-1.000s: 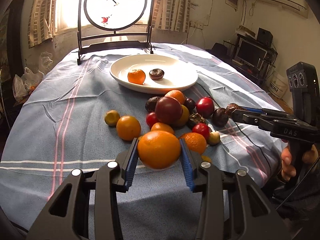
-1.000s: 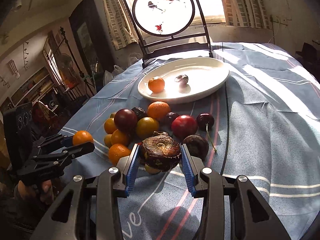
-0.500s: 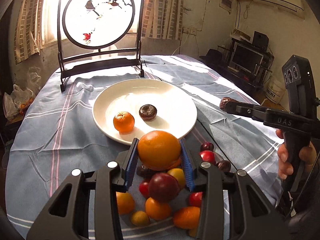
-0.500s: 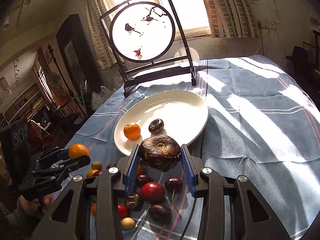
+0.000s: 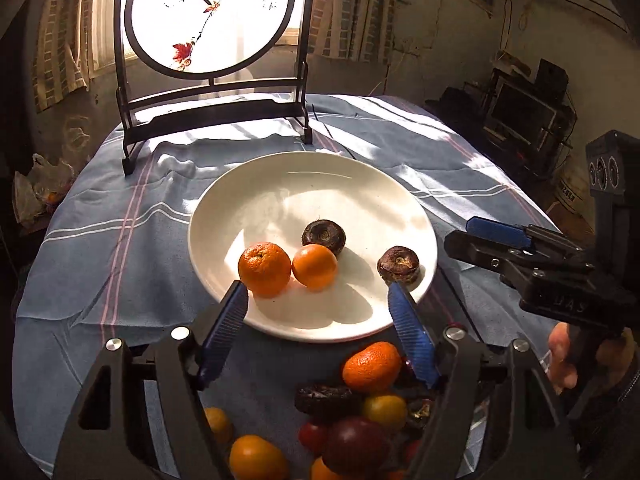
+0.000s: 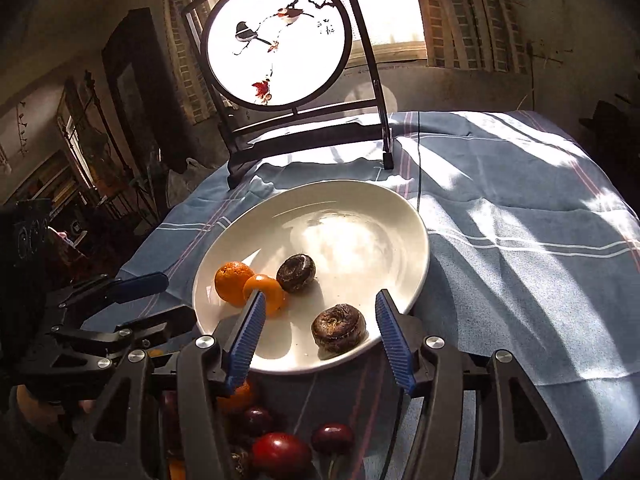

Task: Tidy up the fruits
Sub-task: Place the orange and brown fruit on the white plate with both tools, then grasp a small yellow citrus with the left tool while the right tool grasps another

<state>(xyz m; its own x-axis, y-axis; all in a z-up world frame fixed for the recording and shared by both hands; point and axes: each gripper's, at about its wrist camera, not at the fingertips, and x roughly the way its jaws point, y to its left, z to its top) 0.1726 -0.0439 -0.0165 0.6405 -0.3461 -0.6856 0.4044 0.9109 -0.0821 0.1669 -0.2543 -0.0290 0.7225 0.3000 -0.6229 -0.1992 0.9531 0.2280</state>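
Note:
A white plate (image 5: 256, 184) on the blue striped cloth holds two oranges (image 5: 265, 268) (image 5: 315, 266) and two dark wrinkled fruits (image 5: 324, 236) (image 5: 399, 265). My left gripper (image 5: 320, 312) is open and empty over the plate's near rim. My right gripper (image 6: 320, 326) is open and empty, its jaws either side of a dark wrinkled fruit (image 6: 339, 328) lying on the plate (image 6: 360, 208). The oranges (image 6: 233, 282) and the other dark fruit (image 6: 296, 273) also show there. A pile of loose fruits (image 5: 372, 366) lies near the plate.
A black stand with a round bird picture (image 5: 210, 16) is behind the plate. Red and dark fruits (image 6: 280, 450) lie under my right gripper. The right gripper shows at the right of the left wrist view (image 5: 500, 240); the left gripper shows at the left of the right wrist view (image 6: 132, 292).
Both grippers moved forward to the plate and opened. The orange and the dark wrinkled fruit they held now lie on the plate.

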